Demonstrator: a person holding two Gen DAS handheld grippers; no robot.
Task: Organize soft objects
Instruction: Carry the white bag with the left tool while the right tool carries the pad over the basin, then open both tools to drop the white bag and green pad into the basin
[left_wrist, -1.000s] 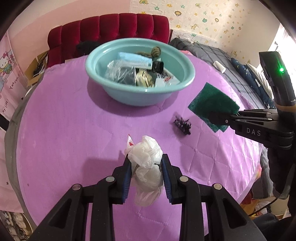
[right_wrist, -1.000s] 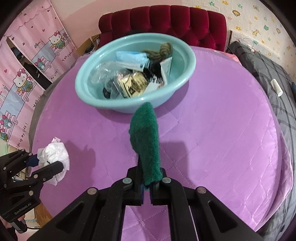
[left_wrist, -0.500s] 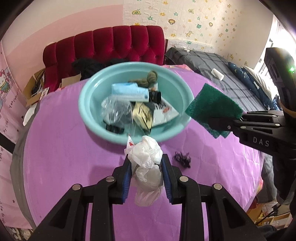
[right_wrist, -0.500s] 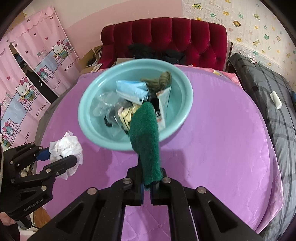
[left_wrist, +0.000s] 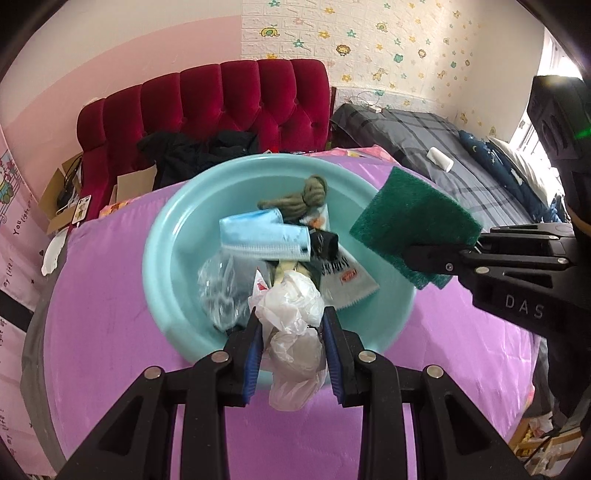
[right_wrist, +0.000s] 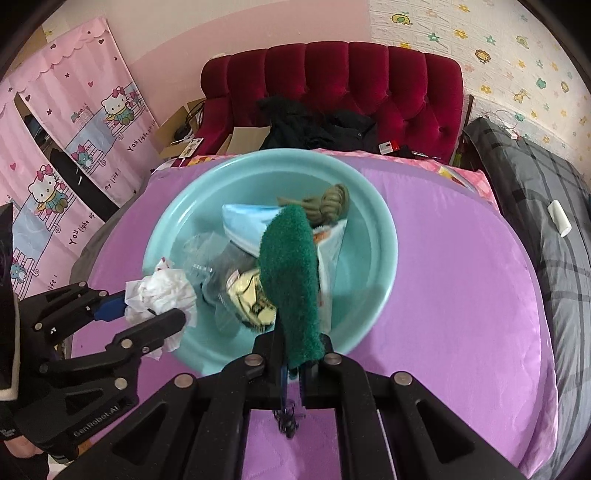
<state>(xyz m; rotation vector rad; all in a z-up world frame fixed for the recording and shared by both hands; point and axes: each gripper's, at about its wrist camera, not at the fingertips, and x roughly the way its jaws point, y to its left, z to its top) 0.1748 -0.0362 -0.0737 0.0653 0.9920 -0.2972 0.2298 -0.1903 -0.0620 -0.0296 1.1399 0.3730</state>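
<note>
the left gripper is pinching a crumpled white plastic bag between its blue pads, held in the air just over the near rim of the teal basin. from the right wrist view the same gripper comes in from the left with the bag bunched at its tips, right above the basin's left edge.

the right gripper has its jaws pressed together on a green scouring pad, which stands up from the tips and hangs over the middle of the basin. in the left wrist view that gripper reaches in from the right, the pad held flat above the basin's right rim.

the basin sits on a purple quilted cloth and already holds a light blue face mask, a knotted olive rope, a clear plastic bag and a grey packet, all heaped together. a small dark tangle lies on the cloth below the right gripper. behind the table stands a red tufted sofa with dark clothes on it.
</note>
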